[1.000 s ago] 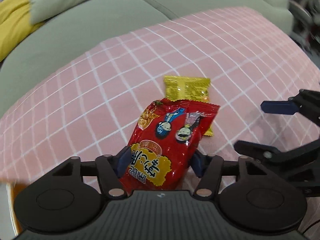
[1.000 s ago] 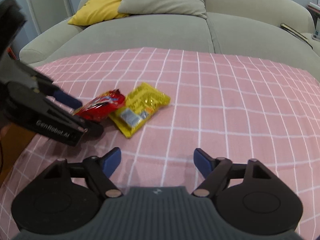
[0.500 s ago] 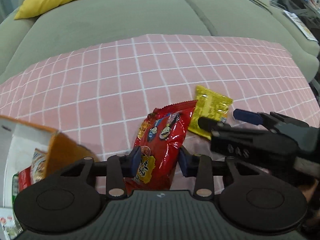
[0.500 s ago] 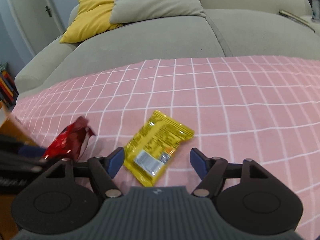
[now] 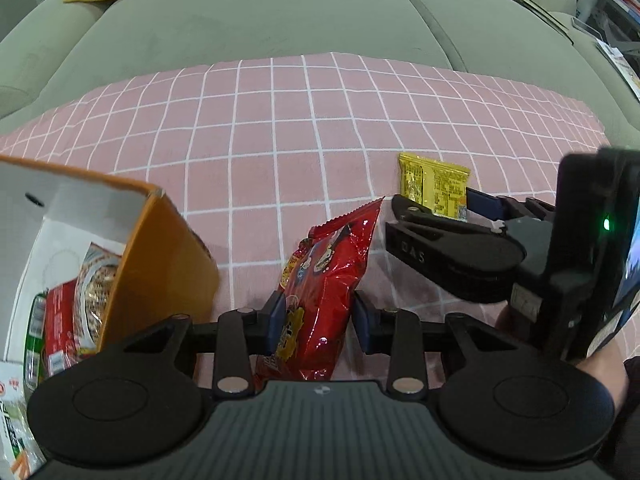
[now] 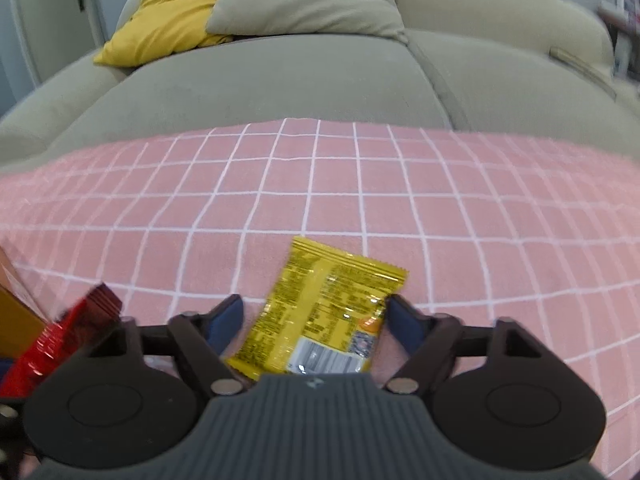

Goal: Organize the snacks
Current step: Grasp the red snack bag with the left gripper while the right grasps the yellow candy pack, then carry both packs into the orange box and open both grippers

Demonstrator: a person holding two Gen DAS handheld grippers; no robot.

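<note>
Swung left toward orange box [image 5: 168, 256] since earlier; left gripper [image 5: 316, 322] fingers clenched on red snack packet [image 5: 324, 280], lifted. Right gripper [image 6: 316, 320] fingers spread, straddling yellow packet [image 6: 320, 312] on pink checked cloth [image 6: 360, 200]. Best closed squarely before lifting.

Embossed letters reading roughly "DAS" stand on the right gripper [image 5: 448, 216]; the packets' print between the jaws is illegible.
</note>
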